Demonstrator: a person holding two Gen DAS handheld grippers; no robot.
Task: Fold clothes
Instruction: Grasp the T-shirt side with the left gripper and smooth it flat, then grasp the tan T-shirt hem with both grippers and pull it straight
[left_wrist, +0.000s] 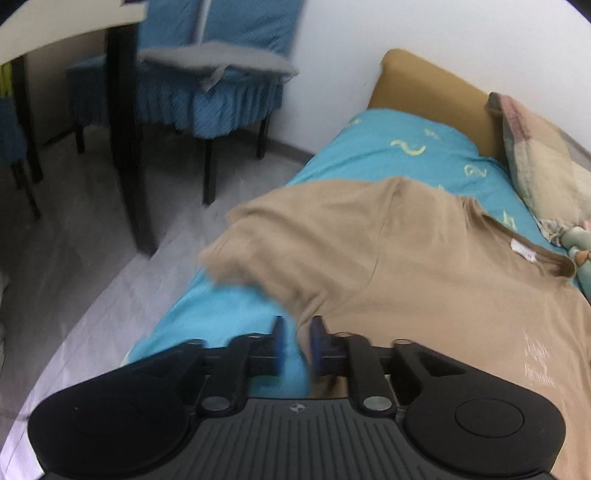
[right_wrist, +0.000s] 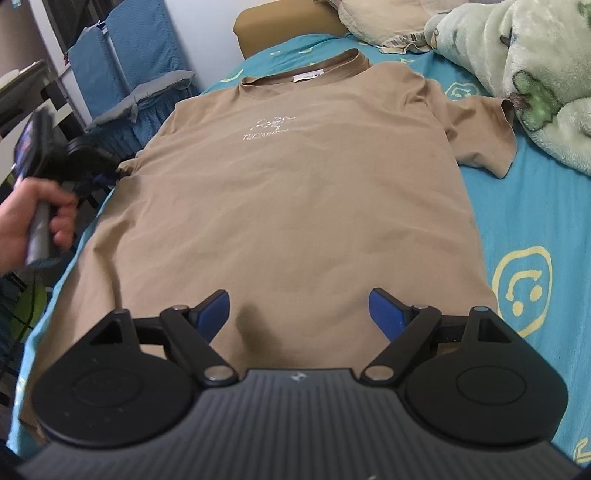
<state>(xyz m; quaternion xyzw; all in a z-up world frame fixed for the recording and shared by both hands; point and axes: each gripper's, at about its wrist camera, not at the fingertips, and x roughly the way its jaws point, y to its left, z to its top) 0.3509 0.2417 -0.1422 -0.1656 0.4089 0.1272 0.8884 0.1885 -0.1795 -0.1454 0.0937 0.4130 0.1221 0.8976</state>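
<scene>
Tan t-shirt (right_wrist: 295, 192) flat on bed (right_wrist: 524, 229), left sleeve blurred. Chest print partly legible: "TEC…". Left hand-held gripper (left_wrist: 296, 341) narrowed, grip unclear. Right hand-held gripper (right_wrist: 298, 314) spread over hem.

Tan T-shirt (right_wrist: 288, 192) with white chest print; turquoise bedsheet (right_wrist: 535, 229) patterned with pale yellow smiley faces; mint-green fleece blanket (right_wrist: 524, 62) with darker green blotches; blue quilted chair covers (left_wrist: 207, 92); blue pads (right_wrist: 384, 306) on black grippers
</scene>
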